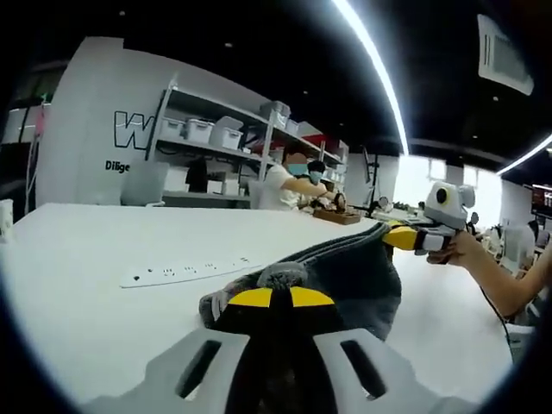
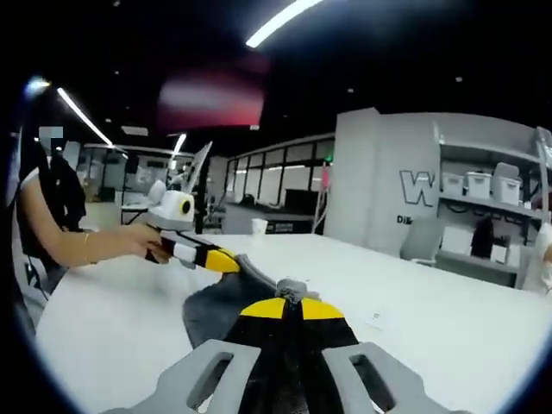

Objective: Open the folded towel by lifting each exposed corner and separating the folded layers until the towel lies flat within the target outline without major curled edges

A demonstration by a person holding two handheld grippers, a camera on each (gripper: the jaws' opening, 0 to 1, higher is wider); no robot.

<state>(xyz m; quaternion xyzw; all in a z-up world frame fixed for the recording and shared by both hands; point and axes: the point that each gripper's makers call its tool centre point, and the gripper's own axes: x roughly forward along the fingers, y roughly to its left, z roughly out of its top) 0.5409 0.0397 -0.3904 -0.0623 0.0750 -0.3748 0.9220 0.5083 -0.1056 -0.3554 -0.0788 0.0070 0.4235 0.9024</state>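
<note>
Two tongs clamp the grey towel [image 1: 345,267] at opposite corners: left tongs [image 1: 272,297] on the near corner, right tongs [image 1: 398,236] on the far one. The cloth's long axis stretches between them, lifted above the white worktop [image 1: 86,259].

The towel [image 1: 345,276] I pinch is dark grey cloth, soft and napped. My fingers [image 1: 272,297] look like matt plastic with yellow tips. The desk [image 1: 78,267] is smooth, matt white.

Towel [image 1: 345,267] hangs between both tools above table [image 1: 78,285].
</note>
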